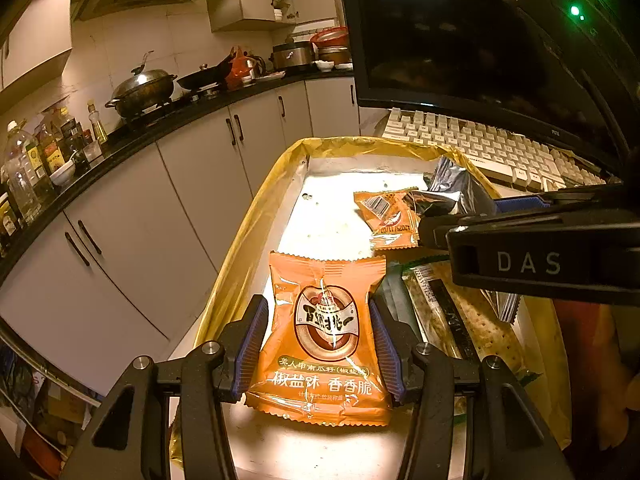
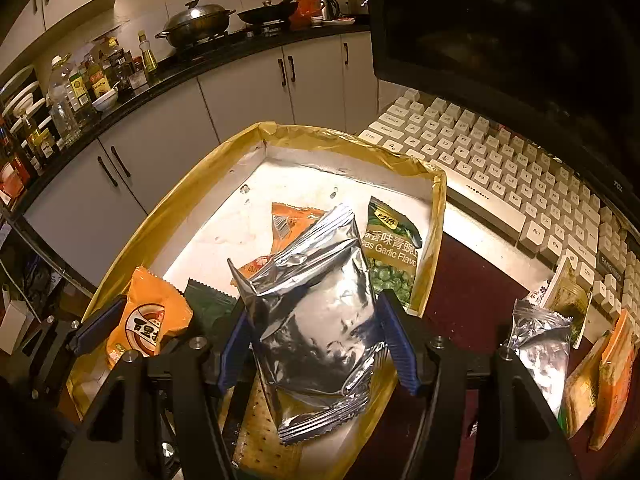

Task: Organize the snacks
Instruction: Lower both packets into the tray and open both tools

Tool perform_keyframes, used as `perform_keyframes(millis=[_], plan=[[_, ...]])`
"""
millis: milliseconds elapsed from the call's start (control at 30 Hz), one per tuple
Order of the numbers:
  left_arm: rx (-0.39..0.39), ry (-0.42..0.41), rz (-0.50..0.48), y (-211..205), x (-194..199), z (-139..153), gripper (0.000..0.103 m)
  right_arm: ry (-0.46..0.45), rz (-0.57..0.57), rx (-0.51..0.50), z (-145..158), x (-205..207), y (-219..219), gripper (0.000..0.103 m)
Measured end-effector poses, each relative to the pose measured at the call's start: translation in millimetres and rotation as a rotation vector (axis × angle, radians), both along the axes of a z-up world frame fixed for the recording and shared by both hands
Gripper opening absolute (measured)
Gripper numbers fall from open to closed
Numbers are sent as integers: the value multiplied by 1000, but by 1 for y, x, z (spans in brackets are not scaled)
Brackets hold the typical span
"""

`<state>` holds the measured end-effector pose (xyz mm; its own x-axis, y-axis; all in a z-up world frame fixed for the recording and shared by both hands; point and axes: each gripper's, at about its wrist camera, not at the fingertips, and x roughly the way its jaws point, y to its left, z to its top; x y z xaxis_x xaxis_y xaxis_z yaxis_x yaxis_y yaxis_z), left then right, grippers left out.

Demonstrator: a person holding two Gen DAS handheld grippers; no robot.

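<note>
Orange snack packet (image 1: pixel 326 340) is clamped in the left claw (image 1: pixel 320 350); the right claw (image 2: pixel 316 344) grips a silver pouch (image 2: pixel 316 320).

Orange seed packet (image 1: pixel 326 340), crinkled silver foil pouch (image 2: pixel 316 320), green pea bag (image 2: pixel 390 252), gold-rimmed white tray (image 2: pixel 180 208).

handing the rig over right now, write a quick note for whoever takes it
Left gripper: shut on an orange pumpkin-seed packet, held over the near end of the yellow-edged tray.
Right gripper: shut on a silver foil packet, held above the tray.
Done: the green peas packet, another orange packet and crackers are in the tray.
Left: place both held packets, then fetch the packets beside the keyboard.
</note>
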<state>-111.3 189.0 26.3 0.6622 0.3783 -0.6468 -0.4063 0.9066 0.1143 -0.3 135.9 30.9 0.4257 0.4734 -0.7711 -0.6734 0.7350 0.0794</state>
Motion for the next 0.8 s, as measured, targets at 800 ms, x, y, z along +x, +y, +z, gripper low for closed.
perform_keyframes(millis=[800], plan=[[-51,-68,-34,-15,-8,28,60,-39,-85,163,55,-2,-102,62]])
